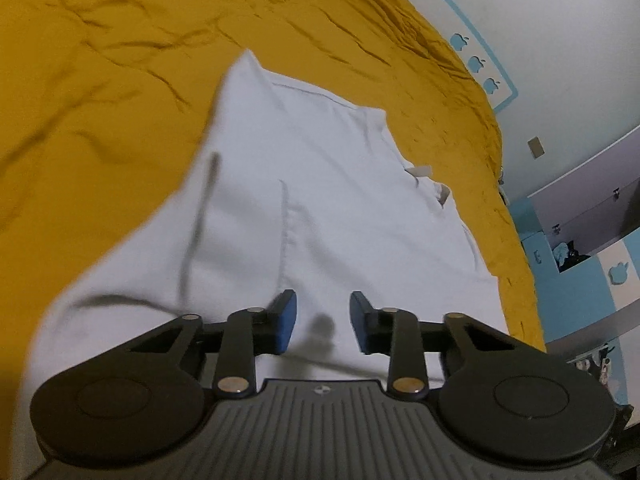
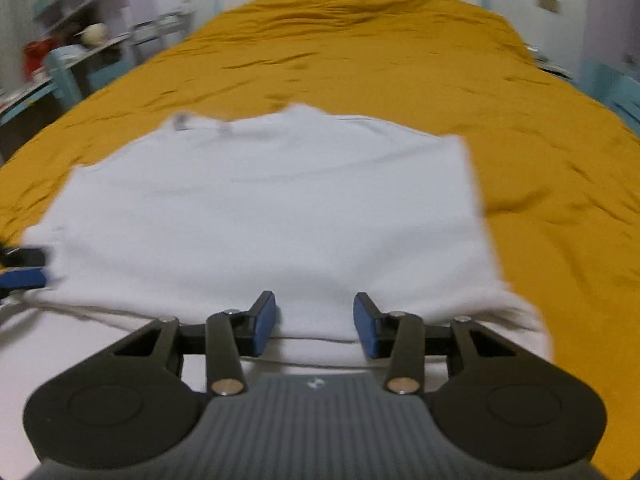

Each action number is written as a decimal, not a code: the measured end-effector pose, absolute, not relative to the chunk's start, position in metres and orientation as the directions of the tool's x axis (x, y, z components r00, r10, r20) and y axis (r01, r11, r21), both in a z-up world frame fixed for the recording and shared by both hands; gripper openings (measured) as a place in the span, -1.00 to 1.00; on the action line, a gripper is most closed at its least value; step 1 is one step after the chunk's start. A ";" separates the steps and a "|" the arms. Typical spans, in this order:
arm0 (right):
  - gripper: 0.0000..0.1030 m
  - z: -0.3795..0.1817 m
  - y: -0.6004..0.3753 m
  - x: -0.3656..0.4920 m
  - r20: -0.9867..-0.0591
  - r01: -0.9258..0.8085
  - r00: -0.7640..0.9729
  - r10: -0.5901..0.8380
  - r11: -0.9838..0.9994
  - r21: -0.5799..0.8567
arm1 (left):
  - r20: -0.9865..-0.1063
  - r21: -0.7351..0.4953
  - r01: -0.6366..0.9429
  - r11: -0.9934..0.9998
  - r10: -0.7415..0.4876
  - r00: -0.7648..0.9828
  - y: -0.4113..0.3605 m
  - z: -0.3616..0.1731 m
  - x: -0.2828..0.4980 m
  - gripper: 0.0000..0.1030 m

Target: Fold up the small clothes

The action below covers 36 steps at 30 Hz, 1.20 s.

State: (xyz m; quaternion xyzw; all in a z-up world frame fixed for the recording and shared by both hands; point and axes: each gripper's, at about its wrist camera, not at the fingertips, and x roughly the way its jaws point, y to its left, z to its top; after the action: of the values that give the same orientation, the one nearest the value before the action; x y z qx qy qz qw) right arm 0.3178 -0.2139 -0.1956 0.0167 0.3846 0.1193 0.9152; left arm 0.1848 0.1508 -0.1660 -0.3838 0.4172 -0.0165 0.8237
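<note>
A white garment (image 1: 304, 184) lies spread on a mustard-yellow bed cover (image 1: 100, 80). In the left wrist view it runs away from me, with a seam down its middle and a small label at its right edge. My left gripper (image 1: 323, 304) hovers over its near end, blue pads apart, nothing pinched between them. In the right wrist view the garment (image 2: 260, 200) looks folded over, a doubled edge lying just ahead of my right gripper (image 2: 315, 304). Its jaws also stand apart, with cloth under the gap and not clamped. The left gripper's fingers (image 2: 24, 276) show at the garment's left edge.
The yellow cover (image 2: 400, 60) stretches far beyond the garment on all sides. A white wall with blue apple stickers (image 1: 476, 63) borders the bed on the right. Cluttered shelves (image 2: 80, 20) stand past the bed's far left corner.
</note>
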 end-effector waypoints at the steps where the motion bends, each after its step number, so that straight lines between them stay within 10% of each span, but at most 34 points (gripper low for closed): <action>1: -0.30 -0.192 -0.223 0.316 -0.701 -0.185 0.679 0.221 0.974 0.128 | -0.697 -0.616 -0.312 0.723 -0.316 0.644 0.154 -0.161 0.180 -0.25; 14: 0.05 -0.101 -0.353 0.138 -0.625 -0.277 0.615 0.481 0.873 0.400 | -0.595 -0.602 -0.002 0.799 -0.447 0.668 0.175 -0.055 -0.003 0.20; 36: 0.08 -0.185 -0.393 0.069 -0.604 -0.098 0.470 0.644 0.718 0.690 | -0.624 -0.745 -0.235 0.625 -0.526 0.578 0.183 -0.152 -0.085 0.42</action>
State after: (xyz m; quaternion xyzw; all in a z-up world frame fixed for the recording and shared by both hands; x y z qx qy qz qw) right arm 0.0687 -0.3929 -0.1850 0.2967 0.4603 0.2305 0.8043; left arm -0.0852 0.1826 -0.1520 -0.4230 0.4498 -0.0930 0.7811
